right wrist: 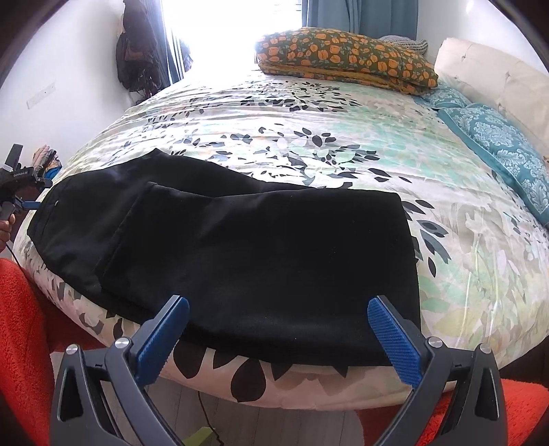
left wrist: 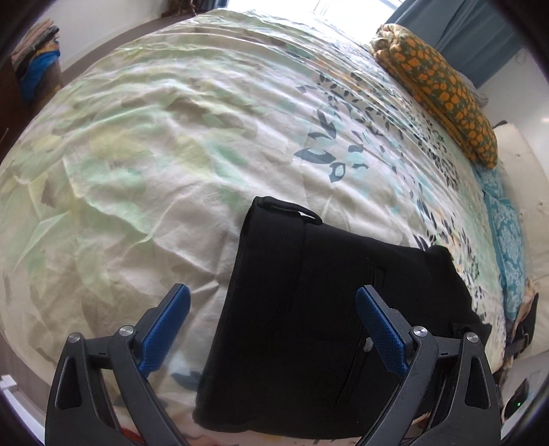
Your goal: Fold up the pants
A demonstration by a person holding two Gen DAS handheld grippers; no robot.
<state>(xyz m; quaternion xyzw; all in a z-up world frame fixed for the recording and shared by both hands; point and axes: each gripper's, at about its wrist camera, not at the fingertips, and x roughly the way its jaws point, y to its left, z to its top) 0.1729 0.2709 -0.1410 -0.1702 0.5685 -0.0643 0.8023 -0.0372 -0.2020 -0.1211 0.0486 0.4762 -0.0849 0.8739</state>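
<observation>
Folded pants (right wrist: 240, 260) on bedspread (right wrist: 343, 144); orange pillow (right wrist: 346, 58) beyond.

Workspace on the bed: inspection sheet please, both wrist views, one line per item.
Surface: bed with a wrinkled floral leaf-print cover; the black pants lie at its near edge.
Job's things: black fabric pants, already partly folded, one layer lapped over another, waistband end towards the left gripper.
Clutter: orange-and-green floral folded blanket and teal patterned cushions at the head end, apart from the pants.
Grippers: left gripper open over the pants, holding nothing; right gripper open at the pants' near edge, holding nothing.
Cables: thin dark cable on the floor below the bed edge.
Surroundings: orange-red shaggy rug, blue curtains, bright window.
</observation>
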